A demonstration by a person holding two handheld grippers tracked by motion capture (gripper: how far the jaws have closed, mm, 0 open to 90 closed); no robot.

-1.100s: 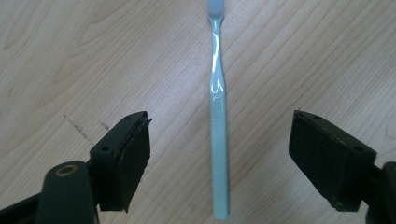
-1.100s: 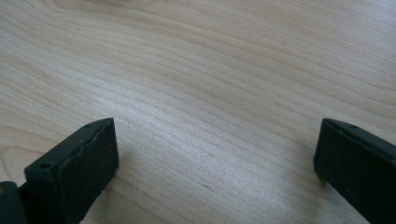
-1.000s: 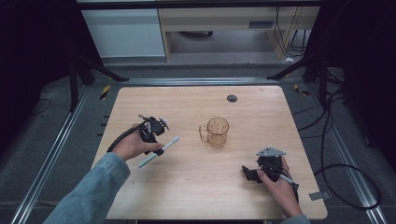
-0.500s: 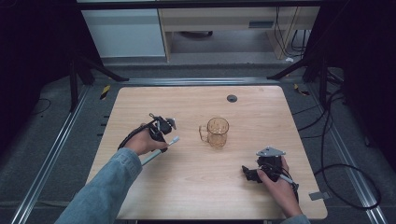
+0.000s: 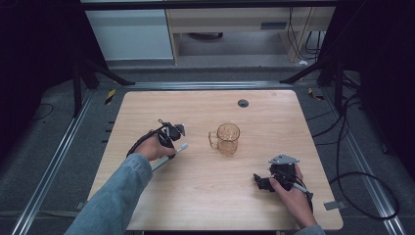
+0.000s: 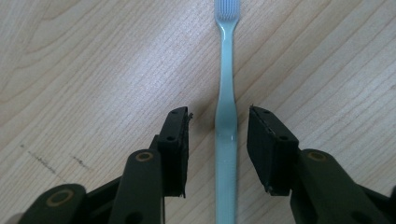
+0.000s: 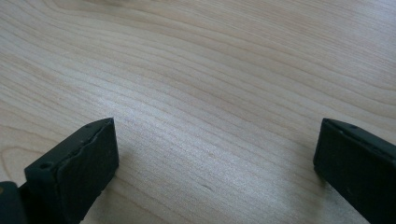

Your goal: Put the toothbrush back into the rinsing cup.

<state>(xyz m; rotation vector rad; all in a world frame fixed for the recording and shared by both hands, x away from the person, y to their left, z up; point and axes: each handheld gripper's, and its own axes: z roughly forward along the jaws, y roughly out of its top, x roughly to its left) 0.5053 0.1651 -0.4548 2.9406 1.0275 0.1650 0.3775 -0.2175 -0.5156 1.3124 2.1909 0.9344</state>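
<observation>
A: Left gripper (image 6: 218,140)?
B: Jaws are standing narrowly apart, straddling the toothbrush (image 6: 226,121) handle lying on the table (image 5: 195,196).
A: Right gripper (image 7: 215,158)?
B: Gaping wide, resting over bare wood.

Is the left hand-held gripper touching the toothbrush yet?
Apart. The left gripper view shows table on both sides of the toothbrush handle, between the open jaws of the left hand-held gripper.

Between the jaws of my left tongs (image 6: 217,140) lies a toothbrush (image 6: 226,116) of smooth, glossy pale-green plastic, slightly see-through, with white bristles at its far end. The jaws are matt black plastic with ridged pads. Under both tongs the table (image 7: 210,70) is light wood, fine-grained with a satin sheen. Beyond my left tongs stands a mug (image 5: 227,138) of clear amber plastic.
</observation>
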